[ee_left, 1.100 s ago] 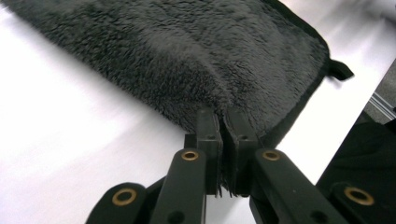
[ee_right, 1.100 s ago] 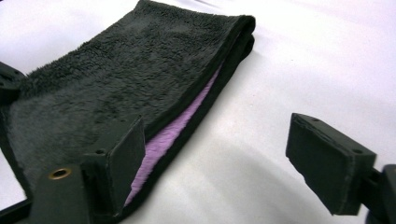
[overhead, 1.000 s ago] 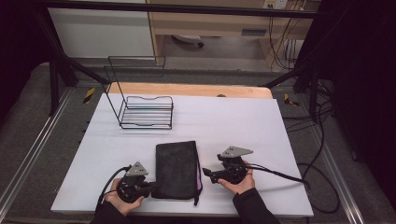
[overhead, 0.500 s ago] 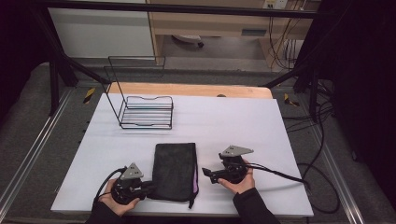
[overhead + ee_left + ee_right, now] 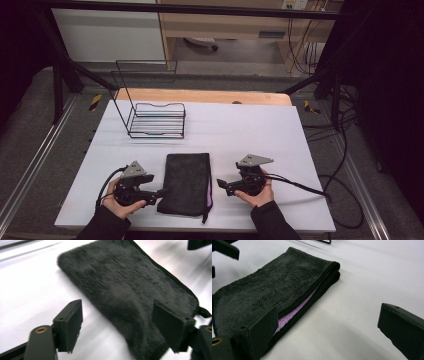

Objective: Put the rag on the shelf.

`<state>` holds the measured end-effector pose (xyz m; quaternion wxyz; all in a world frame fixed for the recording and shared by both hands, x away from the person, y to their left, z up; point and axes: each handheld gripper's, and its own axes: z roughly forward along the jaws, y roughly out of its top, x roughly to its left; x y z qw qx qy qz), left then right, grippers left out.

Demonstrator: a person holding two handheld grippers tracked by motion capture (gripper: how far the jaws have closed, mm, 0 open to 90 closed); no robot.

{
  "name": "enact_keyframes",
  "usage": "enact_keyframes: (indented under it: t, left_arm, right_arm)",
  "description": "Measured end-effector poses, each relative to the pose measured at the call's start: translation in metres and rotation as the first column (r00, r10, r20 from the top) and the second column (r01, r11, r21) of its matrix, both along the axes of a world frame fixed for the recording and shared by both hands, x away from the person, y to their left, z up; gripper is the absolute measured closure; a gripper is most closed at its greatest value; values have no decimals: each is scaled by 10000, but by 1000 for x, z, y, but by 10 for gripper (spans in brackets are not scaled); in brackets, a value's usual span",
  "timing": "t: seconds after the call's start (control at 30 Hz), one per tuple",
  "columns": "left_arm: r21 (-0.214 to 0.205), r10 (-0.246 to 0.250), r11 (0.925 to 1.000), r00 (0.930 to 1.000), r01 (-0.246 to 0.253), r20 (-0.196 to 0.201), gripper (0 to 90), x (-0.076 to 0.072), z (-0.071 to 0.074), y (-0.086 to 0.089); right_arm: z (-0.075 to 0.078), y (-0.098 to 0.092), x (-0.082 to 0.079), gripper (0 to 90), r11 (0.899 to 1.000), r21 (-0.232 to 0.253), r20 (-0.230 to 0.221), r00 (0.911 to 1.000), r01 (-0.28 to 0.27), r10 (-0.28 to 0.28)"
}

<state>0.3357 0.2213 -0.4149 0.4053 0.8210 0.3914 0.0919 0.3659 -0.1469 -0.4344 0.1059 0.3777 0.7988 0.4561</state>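
From the high view you look forward and down from above your own side of the white-topped desk (image 5: 250,130), taking in the whole top from well back. Your left gripper view rides low and close, facing along its claw across the folded black fleece cloth with purple lining (image 5: 125,290). Your right gripper view sits equally near, facing that same cloth (image 5: 269,292), which all three views share.

The left gripper (image 5: 161,192) has let go of the black pouch (image 5: 187,181); its jaws have just been opening, and it drew slightly back from the edge.
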Motion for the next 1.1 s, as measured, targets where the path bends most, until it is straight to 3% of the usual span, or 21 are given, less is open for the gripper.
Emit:
enact_keyframes:
  t: [0.17,0.6,0.73,0.93,1.1]
  left_arm:
    - [20,270,9996,9996,-270,108,138,14,4,3]
    - [355,589,9976,9975,-603,383,109,51,10,-9]
    - [360,553,9978,9984,-557,112,128,64,9,-15]
    - [588,939,9939,9956,-937,-10,161,80,-1,-21]
    - [723,1243,9897,9922,-1235,-65,259,89,-11,-21]
  right_arm:
    - [0,0,0,30,10000,-23,55,10000,-19,20]
    - [0,-1,0,25,9999,-151,56,10000,3,-3]
    - [-1,0,0,26,9998,-173,22,10000,-9,10]
    - [-3,1,0,27,9996,-280,-20,10000,-45,45]
    - [-4,1,1,28,9994,-328,-77,9999,-82,80]
